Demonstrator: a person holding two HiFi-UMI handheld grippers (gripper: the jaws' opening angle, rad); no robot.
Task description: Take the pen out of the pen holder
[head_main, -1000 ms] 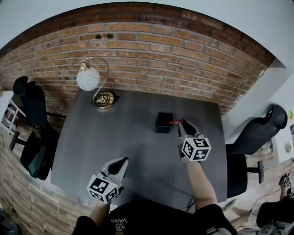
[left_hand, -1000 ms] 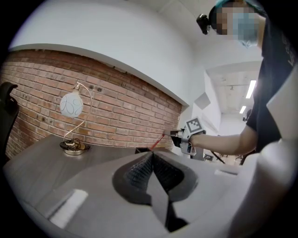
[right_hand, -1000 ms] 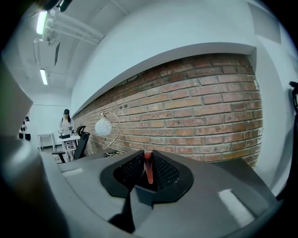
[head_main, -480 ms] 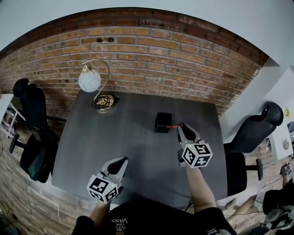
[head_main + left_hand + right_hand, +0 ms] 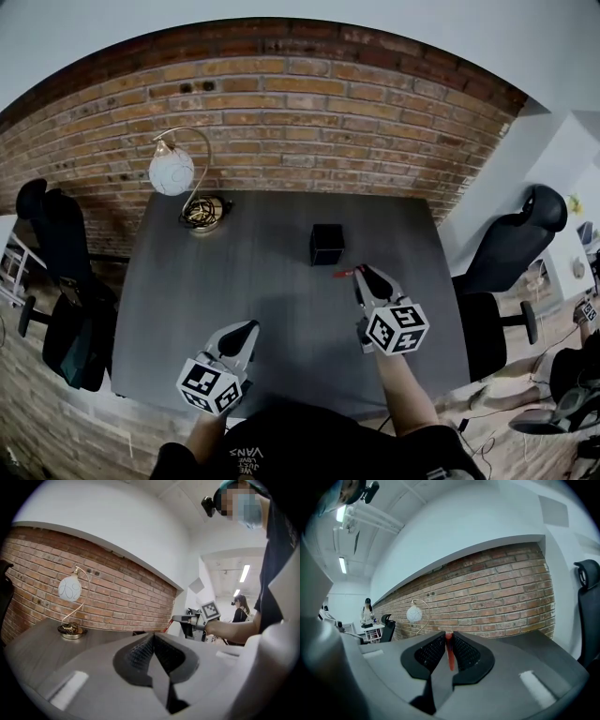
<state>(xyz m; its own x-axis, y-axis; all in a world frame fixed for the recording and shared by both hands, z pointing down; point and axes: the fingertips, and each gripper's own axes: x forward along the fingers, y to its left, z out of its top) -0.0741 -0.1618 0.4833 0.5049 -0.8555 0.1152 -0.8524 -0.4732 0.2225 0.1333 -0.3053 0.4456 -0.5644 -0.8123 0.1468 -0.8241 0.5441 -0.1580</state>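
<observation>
Our right tongs (image 5: 360, 273) are pinching the red pen (image 5: 343, 273) by one end. In the right gripper view it stands as a thin red strip between the two ribbed pads. The rest of the pen sticks out sideways to our left, over the table (image 5: 234, 272). It is near the black pen holder (image 5: 326, 244) but, as far as we can judge, already clear of it.

Our left tongs (image 5: 247, 332) are pressed together on nothing and held low over the near side of the table, well apart from the holder.

The grip is our main worry. With so little of the pen between the pads, a slight easing could let it swivel or slide out, drop and roll across the table. A careless sweep to our left could also drive the free tip against the holder, which looks light enough to tip or shift.
</observation>
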